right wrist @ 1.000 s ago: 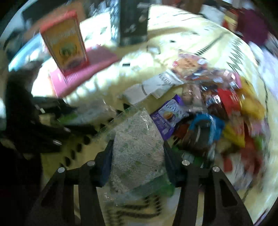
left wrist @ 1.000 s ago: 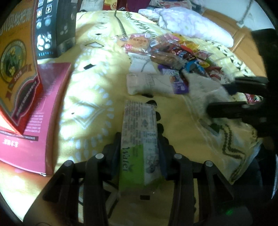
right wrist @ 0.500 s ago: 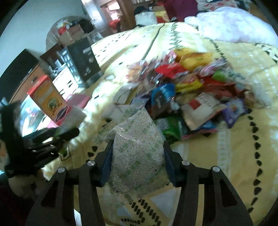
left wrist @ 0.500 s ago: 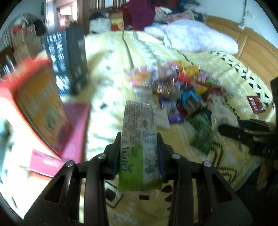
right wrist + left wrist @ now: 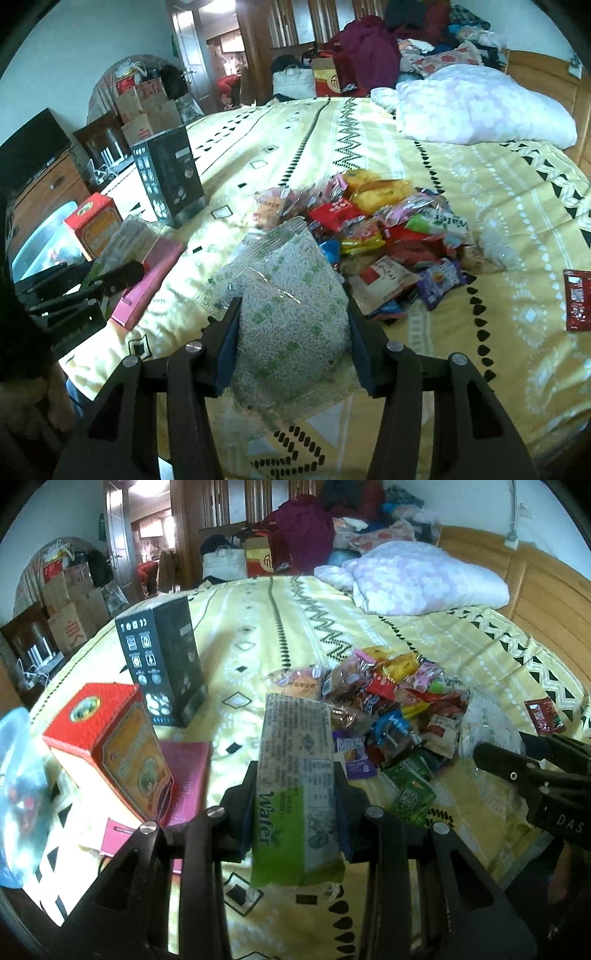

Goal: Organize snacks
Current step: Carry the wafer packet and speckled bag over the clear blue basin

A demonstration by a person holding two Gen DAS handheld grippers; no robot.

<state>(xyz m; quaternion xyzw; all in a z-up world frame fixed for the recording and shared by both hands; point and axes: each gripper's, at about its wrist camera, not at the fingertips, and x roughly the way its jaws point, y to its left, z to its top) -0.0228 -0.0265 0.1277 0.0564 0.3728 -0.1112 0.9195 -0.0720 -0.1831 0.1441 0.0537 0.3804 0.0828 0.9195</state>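
Left claw (image 5: 295, 794) clamps a wafer pack (image 5: 295, 782); right claw (image 5: 291, 332) clamps a speckled bag (image 5: 288, 314), above the bed (image 5: 498, 206).

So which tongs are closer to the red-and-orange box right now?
Left. The left tongs, gripping the wafer pack, sit right beside the red-and-orange box; the right tongs, holding the clear speckled bag, are farther off, nearer the snack pile.

A long wafer pack (image 5: 295, 794), green at the near end and printed grey beyond, is sitting lengthwise, pointing away from the camera, clamped between two jaws above the bedspread. A clear bag of white, green-flecked puffs (image 5: 288, 314) is being pinched too, bulging upward. Beyond them, a bright heap of snack packets (image 5: 388, 236) is lying mid-bed.
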